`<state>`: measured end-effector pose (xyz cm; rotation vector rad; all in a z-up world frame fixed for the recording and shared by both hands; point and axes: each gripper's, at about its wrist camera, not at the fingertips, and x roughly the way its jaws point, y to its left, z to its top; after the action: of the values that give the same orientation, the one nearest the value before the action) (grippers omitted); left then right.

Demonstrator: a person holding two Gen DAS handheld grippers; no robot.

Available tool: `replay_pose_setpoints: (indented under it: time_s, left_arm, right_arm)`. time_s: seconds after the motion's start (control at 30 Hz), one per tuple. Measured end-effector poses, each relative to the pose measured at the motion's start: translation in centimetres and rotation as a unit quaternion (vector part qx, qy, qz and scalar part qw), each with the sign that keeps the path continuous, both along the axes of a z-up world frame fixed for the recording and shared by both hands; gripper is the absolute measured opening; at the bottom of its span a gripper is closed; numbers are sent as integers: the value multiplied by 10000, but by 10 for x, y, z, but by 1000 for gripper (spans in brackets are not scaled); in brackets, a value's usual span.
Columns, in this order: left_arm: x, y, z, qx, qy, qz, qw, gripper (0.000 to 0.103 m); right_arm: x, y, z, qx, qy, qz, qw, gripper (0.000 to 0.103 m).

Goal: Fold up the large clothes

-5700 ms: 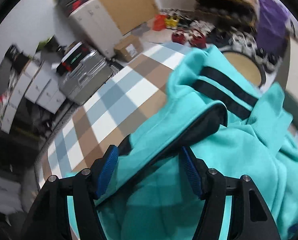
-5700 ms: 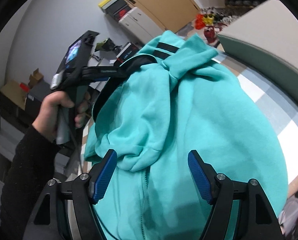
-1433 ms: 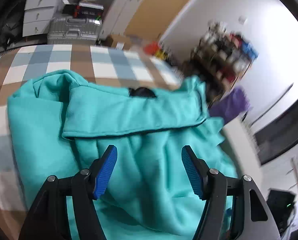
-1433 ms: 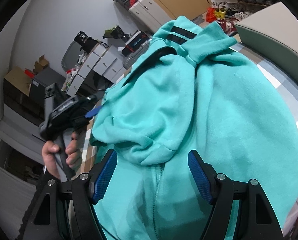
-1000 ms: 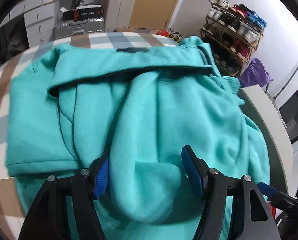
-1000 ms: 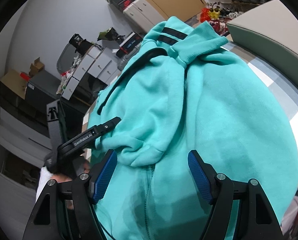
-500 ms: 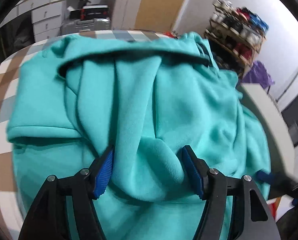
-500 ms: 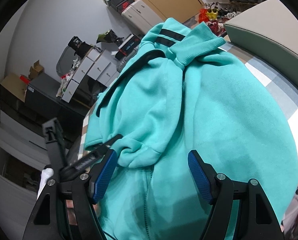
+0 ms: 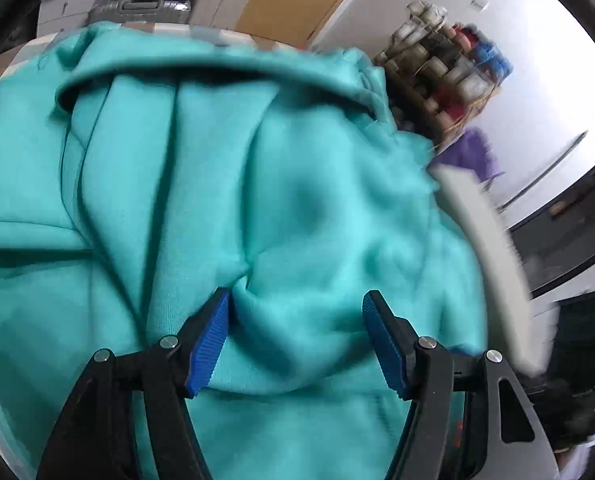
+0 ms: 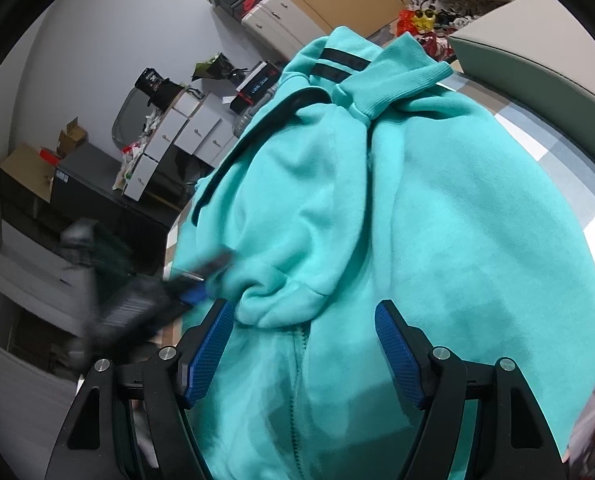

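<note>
A turquoise zip hoodie lies bunched on the table and fills both views. In the left wrist view my left gripper straddles a rounded sleeve fold. Its left pad touches a crease; the right pad stands just off the cloth. In the right wrist view the hoodie shows a black-striped cuff at the far end. My right gripper hovers open over the zipper, just below the sleeve end. The left gripper appears blurred at that sleeve's left edge.
The table wears a checked cloth, bare only at the right. A pale furniture edge stands close behind it. White drawers, a silver suitcase and a shoe rack line the room.
My left gripper swung from the hood side round to the sleeve, then sank and tilted down until the sleeve fold lay between its jaws. The right gripper stayed where it was.
</note>
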<state>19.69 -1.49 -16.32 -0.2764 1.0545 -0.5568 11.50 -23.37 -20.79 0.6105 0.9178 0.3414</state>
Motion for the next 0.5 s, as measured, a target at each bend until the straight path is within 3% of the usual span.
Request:
replay_pose_setpoints:
  time_s: [0.1,0.2,0.3,0.37,0.5]
  left_arm:
    - [2,4,7,-94,143,38,9998,61]
    - [-3,14,25,-477,261,173,9984,62]
    - [-18,16,47,-738,-155,-44,9971,62]
    - [-22,13,48,-648,-260,-194,9974,62]
    - [-6,-5,4,55,252,-252,9993,61]
  right_arm:
    - [1,0,0,-19,8,-17,10000,73]
    - [2,1,0,-58,11,-26,10000,73]
    - [1,1,0,-59,1,-24,10000,73]
    - [1,0,-1,-23,24,-51,10000,73]
    - [1,3,-1,-132,18,-48,9999,73]
